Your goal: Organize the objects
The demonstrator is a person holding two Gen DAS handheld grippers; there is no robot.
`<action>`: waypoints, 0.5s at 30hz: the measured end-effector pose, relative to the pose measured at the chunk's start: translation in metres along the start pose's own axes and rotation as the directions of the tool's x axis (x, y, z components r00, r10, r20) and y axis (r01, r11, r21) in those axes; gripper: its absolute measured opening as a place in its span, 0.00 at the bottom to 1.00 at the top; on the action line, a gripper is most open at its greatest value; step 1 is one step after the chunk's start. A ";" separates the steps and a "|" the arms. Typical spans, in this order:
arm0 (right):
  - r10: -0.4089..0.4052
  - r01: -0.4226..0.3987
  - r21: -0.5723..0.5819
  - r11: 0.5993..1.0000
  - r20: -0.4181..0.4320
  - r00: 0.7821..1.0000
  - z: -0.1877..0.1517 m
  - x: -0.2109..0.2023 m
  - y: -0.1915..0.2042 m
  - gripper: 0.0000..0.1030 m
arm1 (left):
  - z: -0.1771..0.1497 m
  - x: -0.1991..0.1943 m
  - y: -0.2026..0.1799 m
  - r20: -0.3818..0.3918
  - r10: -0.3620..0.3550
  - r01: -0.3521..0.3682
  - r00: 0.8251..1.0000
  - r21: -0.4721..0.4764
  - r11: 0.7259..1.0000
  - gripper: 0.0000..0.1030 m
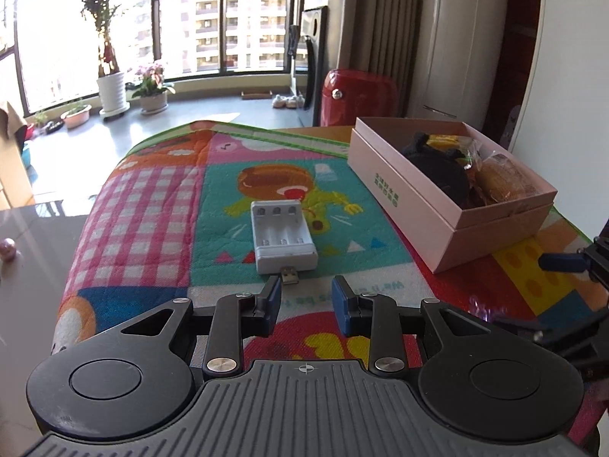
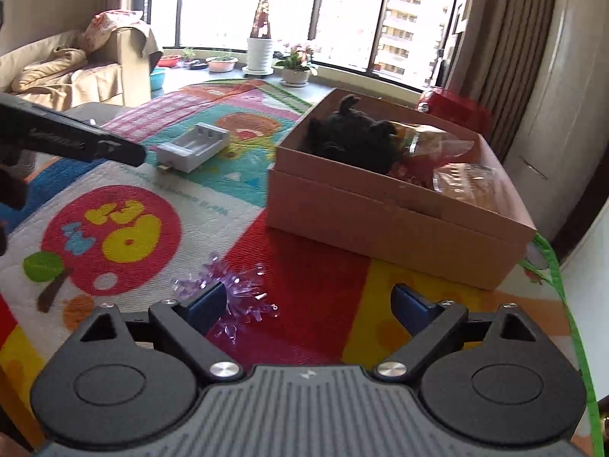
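Observation:
A white battery charger [image 1: 283,236] with a USB plug lies on the colourful mat, just ahead of my open, empty left gripper [image 1: 306,285]; it also shows in the right wrist view [image 2: 192,147]. A pink box [image 1: 411,194] at the right holds a black plush toy [image 1: 437,160] and wrapped bread [image 1: 502,181]; the box [image 2: 380,213] is ahead of my right gripper [image 2: 308,297]. The right gripper is open and empty. A purple crystal cluster [image 2: 236,291] lies on the mat by its left finger.
The colourful mat [image 1: 152,205] covers the table. A red appliance [image 1: 357,95] stands behind the box. The left gripper's body [image 2: 72,141] reaches in from the left in the right wrist view. Plant pots stand by the window.

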State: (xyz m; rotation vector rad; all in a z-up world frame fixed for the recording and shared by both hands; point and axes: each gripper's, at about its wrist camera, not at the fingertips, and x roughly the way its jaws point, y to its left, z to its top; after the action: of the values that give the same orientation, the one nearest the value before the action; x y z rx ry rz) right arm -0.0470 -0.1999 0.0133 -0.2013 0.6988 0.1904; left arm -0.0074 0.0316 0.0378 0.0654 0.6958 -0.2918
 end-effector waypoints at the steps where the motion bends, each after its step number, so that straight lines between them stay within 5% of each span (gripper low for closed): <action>1: -0.004 0.004 0.029 1.000 -0.005 1.000 0.001 0.003 -0.006 0.91 | -0.002 0.001 -0.004 -0.012 -0.004 0.005 1.000 0.013 1.000 0.31; 8: 0.018 -0.018 0.143 0.990 -0.004 1.000 -0.006 0.012 -0.028 0.98 | -0.025 0.013 -0.045 -0.104 -0.016 0.034 0.994 0.175 0.984 0.30; 11: 0.036 -0.032 0.186 0.982 -0.017 0.999 -0.006 0.015 -0.036 1.00 | -0.024 0.014 -0.050 -0.125 -0.061 0.081 0.990 0.164 0.983 0.28; 15: 0.065 -0.058 0.227 0.972 -0.025 0.998 -0.006 0.019 -0.043 1.00 | -0.024 0.016 -0.053 -0.141 -0.124 0.143 0.982 0.139 0.980 0.47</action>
State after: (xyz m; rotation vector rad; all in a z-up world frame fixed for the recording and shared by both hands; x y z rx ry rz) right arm -0.0268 -0.2406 0.0015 0.0358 0.7535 0.1652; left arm -0.0258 -0.0190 0.0108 0.1821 0.8103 -0.4719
